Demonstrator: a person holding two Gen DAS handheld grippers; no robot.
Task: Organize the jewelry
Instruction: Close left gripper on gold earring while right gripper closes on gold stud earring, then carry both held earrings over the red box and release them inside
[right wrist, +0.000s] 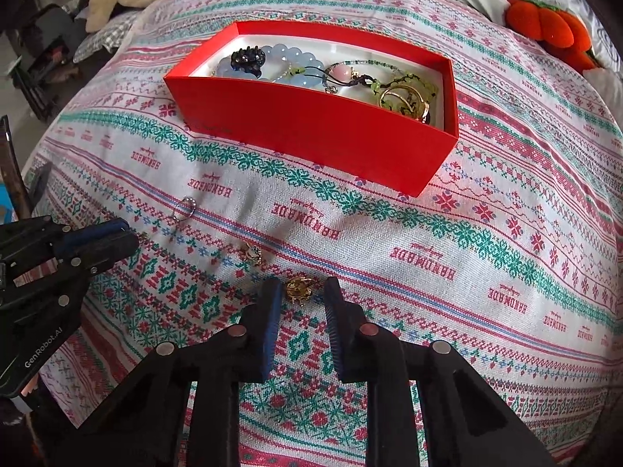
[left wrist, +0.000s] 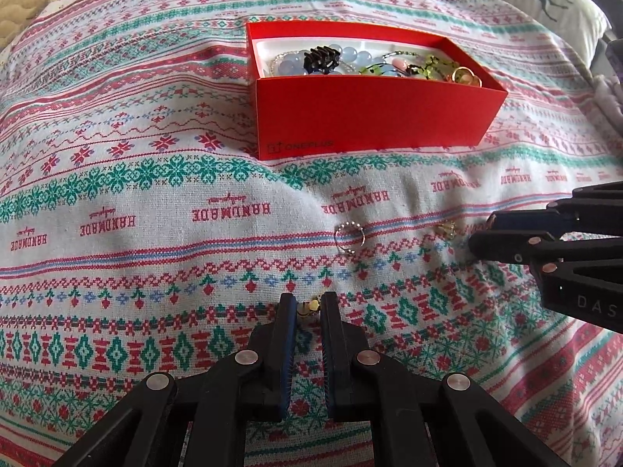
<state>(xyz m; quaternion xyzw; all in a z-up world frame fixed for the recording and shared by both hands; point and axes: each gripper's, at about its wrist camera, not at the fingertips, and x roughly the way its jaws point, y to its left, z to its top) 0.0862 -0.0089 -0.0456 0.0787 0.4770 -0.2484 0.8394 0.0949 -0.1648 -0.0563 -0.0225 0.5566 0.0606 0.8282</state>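
Left gripper (left wrist: 307,305) clenched on small pale earring (left wrist: 309,306), bedspread (left wrist: 155,272) near edge. Right gripper (right wrist: 300,292) straddles gold brooch (right wrist: 298,288), pads seemingly not pressing. Pieces light, hard, slippery, snag-prone; pinch body. Red box (left wrist: 370,116) toward far edge.

An open red cardboard box (right wrist: 311,124) sits on the patterned woven cloth (right wrist: 467,257), holding pale blue beads, a black claw clip and gold rings. Nearer than the box, the right gripper (right wrist: 301,292) brackets a small gold ornament (right wrist: 298,289), pads not touching it. A thin silver ring (right wrist: 183,210) lies left of the box's near wall.
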